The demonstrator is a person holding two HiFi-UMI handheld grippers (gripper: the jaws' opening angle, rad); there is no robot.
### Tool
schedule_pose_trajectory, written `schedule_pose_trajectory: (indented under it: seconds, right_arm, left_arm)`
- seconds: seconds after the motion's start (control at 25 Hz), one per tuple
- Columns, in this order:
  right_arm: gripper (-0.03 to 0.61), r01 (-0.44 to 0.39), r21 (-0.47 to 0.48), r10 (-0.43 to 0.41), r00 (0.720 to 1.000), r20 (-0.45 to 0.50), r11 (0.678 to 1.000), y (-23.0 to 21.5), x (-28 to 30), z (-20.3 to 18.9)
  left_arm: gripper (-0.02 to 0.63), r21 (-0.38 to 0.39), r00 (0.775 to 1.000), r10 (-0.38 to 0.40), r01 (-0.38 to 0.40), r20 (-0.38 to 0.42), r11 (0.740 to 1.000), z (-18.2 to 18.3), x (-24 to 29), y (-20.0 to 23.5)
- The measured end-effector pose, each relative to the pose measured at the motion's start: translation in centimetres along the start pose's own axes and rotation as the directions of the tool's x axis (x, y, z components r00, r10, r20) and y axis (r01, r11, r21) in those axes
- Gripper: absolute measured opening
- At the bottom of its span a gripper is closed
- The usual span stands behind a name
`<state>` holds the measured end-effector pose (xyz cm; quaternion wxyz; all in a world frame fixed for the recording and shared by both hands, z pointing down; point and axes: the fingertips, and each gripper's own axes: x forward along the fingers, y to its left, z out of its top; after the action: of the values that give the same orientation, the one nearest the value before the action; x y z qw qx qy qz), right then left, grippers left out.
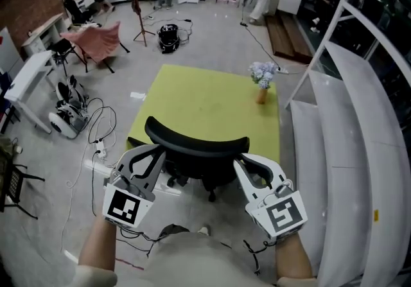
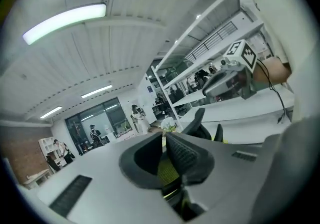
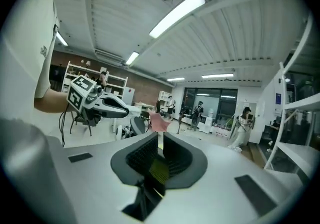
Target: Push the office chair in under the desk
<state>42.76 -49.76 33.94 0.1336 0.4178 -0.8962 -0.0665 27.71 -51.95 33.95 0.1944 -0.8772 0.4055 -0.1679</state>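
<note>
Yellow-green desk (image 1: pixel 212 96), head view: its top lies ahead of me, with a vase of flowers (image 1: pixel 262 81) towards its far right corner.
Office chair (image 1: pixel 196 142), head view: the black backrest stands at the desk's near edge. The wheeled base (image 1: pixel 209 183) shows on my side, so I judge the chair is not fully under.
Left gripper (image 1: pixel 149 153), head view: just beside the backrest's left end. I cannot tell if it touches.
Right gripper (image 1: pixel 244 165), head view: just beside the backrest's right end, contact equally unclear.
Left gripper view: the pads (image 2: pixel 184 155) are drawn nearly together, with only a slit between them and nothing held. The camera looks out across the room.
Right gripper view: the pads (image 3: pixel 141 157) are likewise all but closed on nothing, and the other gripper shows off to the side.
My push: I'd set both closed claws against the backrest's rear face, one near each end, and press evenly so the casters track straight.
My caution: uneven pressure would swivel the chair. I'd ease off as the backrest nears the desk edge, so as not to jolt the vase.
</note>
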Motion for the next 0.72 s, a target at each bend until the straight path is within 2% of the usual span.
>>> schedule_pose_trajectory:
  seconds: [0.16, 0.32, 0.52, 0.72]
  right_arm:
    - [0.029, 0.079, 0.028, -0.081, 0.995, 0.064, 0.996, -0.9, -1.3, 1.6]
    - [0.018, 0.143, 0.017, -0.144, 0.980, 0.136, 0.990, -0.7, -2.5, 3.8]
    - [0.006, 0.170, 0.032, -0.173, 0.971, 0.165, 0.985, -0.7, -2.9, 4.5]
    - [0.006, 0.209, 0.086, -0.222, 0.958, 0.179, 0.974, -0.8, -3.2, 5.3]
  left_arm:
    - [0.026, -0.092, 0.999, 0.036, -0.034, 0.024, 0.995, 1.9, -0.4, 0.6]
    - [0.021, -0.216, 0.996, 0.090, -0.083, 0.021, 0.973, 2.6, -1.1, 1.6]
    - [0.011, -0.236, 0.988, 0.153, -0.144, 0.021, 0.961, 2.9, -1.6, 2.4]
    - [0.009, -0.244, 0.989, 0.132, -0.113, 0.062, 0.963, 3.6, -1.6, 2.5]
